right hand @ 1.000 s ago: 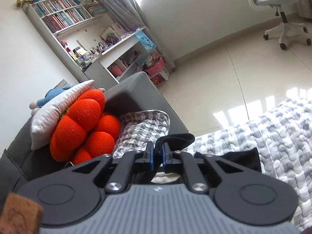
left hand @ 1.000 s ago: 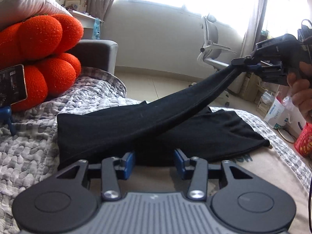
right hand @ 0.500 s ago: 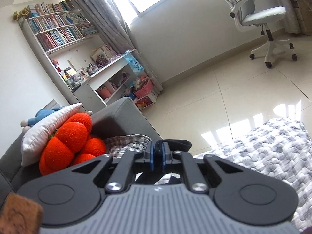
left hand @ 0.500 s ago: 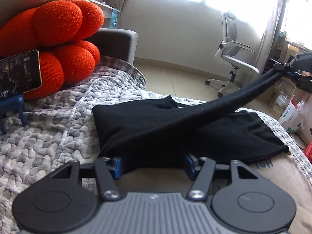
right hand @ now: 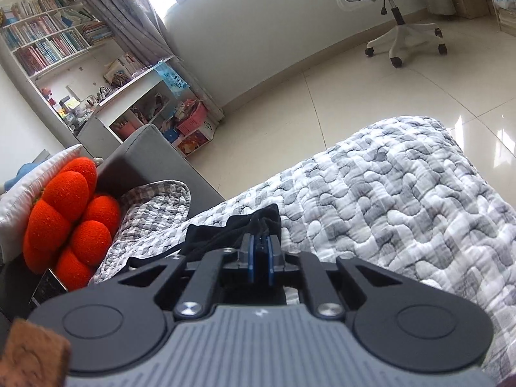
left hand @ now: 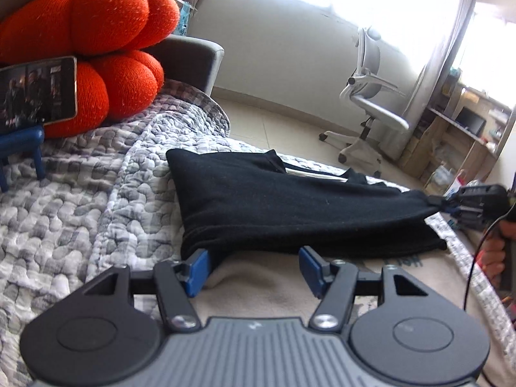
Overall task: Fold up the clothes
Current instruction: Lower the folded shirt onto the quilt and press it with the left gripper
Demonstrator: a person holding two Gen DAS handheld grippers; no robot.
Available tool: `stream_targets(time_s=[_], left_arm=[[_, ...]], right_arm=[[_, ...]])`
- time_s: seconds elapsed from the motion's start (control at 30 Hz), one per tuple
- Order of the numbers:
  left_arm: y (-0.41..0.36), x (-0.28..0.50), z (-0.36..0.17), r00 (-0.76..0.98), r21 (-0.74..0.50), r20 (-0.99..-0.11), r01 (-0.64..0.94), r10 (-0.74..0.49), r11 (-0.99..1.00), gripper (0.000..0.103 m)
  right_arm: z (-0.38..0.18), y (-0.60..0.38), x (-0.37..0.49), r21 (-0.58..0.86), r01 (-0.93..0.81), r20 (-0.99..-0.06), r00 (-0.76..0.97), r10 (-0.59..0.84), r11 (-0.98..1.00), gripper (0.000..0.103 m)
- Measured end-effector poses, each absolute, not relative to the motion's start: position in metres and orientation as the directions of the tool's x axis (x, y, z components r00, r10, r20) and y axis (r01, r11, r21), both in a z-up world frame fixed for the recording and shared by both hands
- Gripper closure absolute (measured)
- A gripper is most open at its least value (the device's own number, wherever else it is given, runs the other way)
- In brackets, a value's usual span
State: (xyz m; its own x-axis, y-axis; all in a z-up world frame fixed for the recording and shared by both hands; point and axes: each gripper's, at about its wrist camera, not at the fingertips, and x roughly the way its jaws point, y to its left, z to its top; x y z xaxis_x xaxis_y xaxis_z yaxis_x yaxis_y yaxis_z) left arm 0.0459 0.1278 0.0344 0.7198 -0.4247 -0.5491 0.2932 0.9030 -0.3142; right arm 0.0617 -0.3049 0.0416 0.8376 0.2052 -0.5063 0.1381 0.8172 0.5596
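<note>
A black garment (left hand: 290, 206) lies folded on a beige cloth (left hand: 264, 277) over the grey quilt. In the left wrist view my left gripper (left hand: 254, 266) sits at the garment's near edge. Its jaws are opening; the left pad (left hand: 196, 267) touches the black corner, and only beige cloth shows between the pads. My right gripper (left hand: 451, 204) at the far right is shut on the garment's far corner and keeps the top layer stretched low over the bottom one. The right wrist view shows black fabric (right hand: 225, 229) bunched at its closed tips (right hand: 261, 242).
An orange knot cushion (left hand: 96, 32) and a phone (left hand: 35, 93) on a blue stand are at the left, against a grey sofa arm (left hand: 190, 61). The grey quilt (right hand: 403, 200) covers the surface. An office chair (left hand: 371, 106) stands on the floor. A hand (left hand: 493, 251) holds the right gripper.
The right gripper has come down with the garment's corner, so the raised layer now lies nearly flat over the lower one. The left gripper's jaws have widened and it has shifted along the near edge.
</note>
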Motion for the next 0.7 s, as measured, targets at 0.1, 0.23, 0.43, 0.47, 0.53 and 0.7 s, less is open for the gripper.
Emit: stream_targets(time_s=[0.1,0.23,0.43,0.47,0.53,0.7], left_arm=[[0.135,0.043,0.035,0.719,-0.339,-0.548,0.278,-0.428,0.899,0.039],[0.150,0.036,0.034,0.738,-0.359,-0.551,0.212,-0.390,0.909,0.024],[0.175,0.044,0.037,0.774,-0.534,-0.475,0.124,-0.418,0.836,0.024],[0.173,0.050,0.036,0.771,-0.539,-0.480,0.116,-0.417,0.834,0.024],[0.168,0.062,0.033,0.761,-0.538,-0.504,0.094,-0.409,0.838,0.031],[0.160,0.079,0.019,0.721,-0.514,-0.565,0.073,-0.402,0.855,0.072]], right_arm=[[0.045,-0.303,0.058,0.541,0.124,-0.499,0.844,0.199,0.832,0.093],[0.040,-0.305,0.052,0.541,0.125,-0.508,0.837,0.205,0.832,0.093],[0.022,-0.307,0.044,0.537,0.112,-0.537,0.810,0.236,0.836,0.092],[0.023,-0.308,0.042,0.546,0.112,-0.531,0.813,0.239,0.830,0.092],[0.025,-0.312,0.040,0.565,0.113,-0.519,0.819,0.246,0.817,0.092],[0.033,-0.309,0.034,0.549,0.098,-0.534,0.805,0.258,0.830,0.092]])
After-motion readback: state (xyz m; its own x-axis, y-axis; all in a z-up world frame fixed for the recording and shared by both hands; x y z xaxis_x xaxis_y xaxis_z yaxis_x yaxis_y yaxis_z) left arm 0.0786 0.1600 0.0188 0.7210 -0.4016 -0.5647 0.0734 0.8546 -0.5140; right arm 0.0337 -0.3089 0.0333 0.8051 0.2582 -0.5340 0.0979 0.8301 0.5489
